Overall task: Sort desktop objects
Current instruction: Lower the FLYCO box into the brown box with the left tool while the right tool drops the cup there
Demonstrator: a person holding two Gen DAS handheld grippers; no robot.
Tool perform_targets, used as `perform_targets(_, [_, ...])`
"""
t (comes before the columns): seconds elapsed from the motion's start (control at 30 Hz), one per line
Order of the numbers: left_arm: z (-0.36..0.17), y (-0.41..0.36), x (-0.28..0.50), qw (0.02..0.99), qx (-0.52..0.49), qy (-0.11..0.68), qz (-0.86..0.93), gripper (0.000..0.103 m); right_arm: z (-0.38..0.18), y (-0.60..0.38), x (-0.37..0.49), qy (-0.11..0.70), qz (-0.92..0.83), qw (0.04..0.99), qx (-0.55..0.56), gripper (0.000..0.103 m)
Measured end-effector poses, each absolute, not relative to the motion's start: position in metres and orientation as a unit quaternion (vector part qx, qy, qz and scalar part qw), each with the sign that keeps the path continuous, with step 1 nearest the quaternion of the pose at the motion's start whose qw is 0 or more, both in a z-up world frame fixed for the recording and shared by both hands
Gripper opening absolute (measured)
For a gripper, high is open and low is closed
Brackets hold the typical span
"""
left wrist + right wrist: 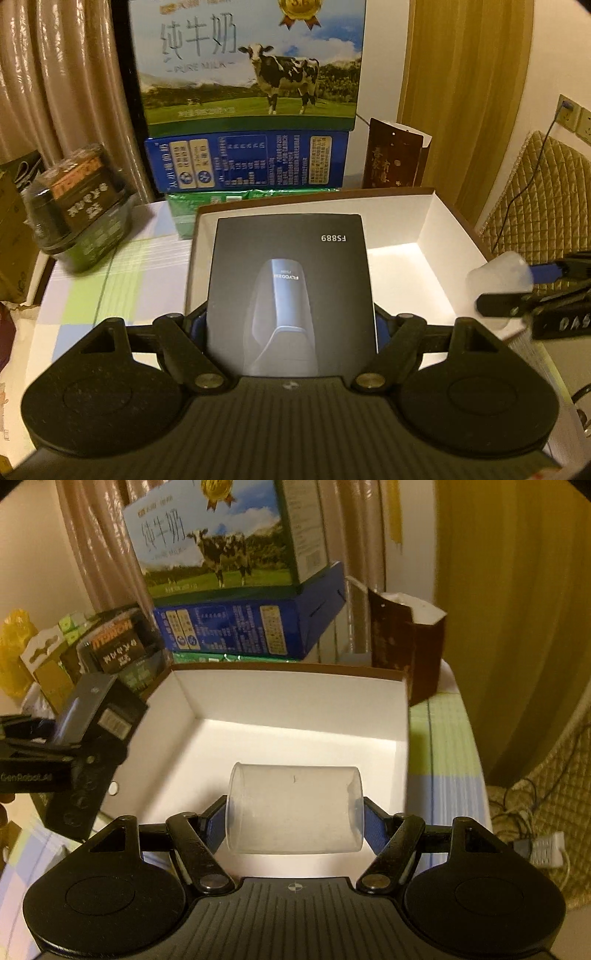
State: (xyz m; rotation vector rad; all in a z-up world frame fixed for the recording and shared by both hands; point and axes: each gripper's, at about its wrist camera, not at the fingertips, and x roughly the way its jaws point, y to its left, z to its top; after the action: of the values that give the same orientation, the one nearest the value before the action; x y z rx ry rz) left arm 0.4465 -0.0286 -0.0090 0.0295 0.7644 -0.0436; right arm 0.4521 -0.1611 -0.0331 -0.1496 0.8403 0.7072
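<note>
My left gripper [291,325] is shut on a black shaver box [291,291] marked FS889 and holds it over the left part of an open white-lined cardboard box [406,280]. My right gripper [293,819] is shut on a clear plastic cup [293,808], held on its side above the same white box [295,716]. The cup in the right gripper shows at the right edge of the left wrist view [498,277]. The shaver box in the left gripper shows at the left of the right wrist view [92,709].
Stacked milk cartons [251,74] stand behind the white box on a blue carton [247,162]. A wrapped dark package [81,206] lies at the left. A brown paper bag [406,646] stands at the back right. A checked cloth [110,280] covers the table.
</note>
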Motion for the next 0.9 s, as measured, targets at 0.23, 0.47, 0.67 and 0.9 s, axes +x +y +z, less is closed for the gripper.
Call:
perform_targets(0.23, [-0.036,-0.028,0.498,0.912,0.01,0.409,0.005,0.076,-0.065,-0.135,0.484,0.427,0.32,0.836,-0.124,0.069])
perform_targets(0.47, [-0.077,-0.026,0.529,0.891,0.016,0.453,0.035,0.076,-0.089,-0.124,0.498,0.445,0.32,0.821,-0.161,0.069])
perform_targets(0.67, [-0.107,-0.031,0.541,0.866,0.025,0.497,0.056,0.076,-0.096,-0.115,0.5,0.442,0.337,0.807,-0.198,0.069])
perform_targets(0.9, [-0.109,-0.033,0.543,0.856,0.041,0.512,0.06,0.077,-0.097,-0.111,0.504,0.438,0.347,0.799,-0.221,0.069])
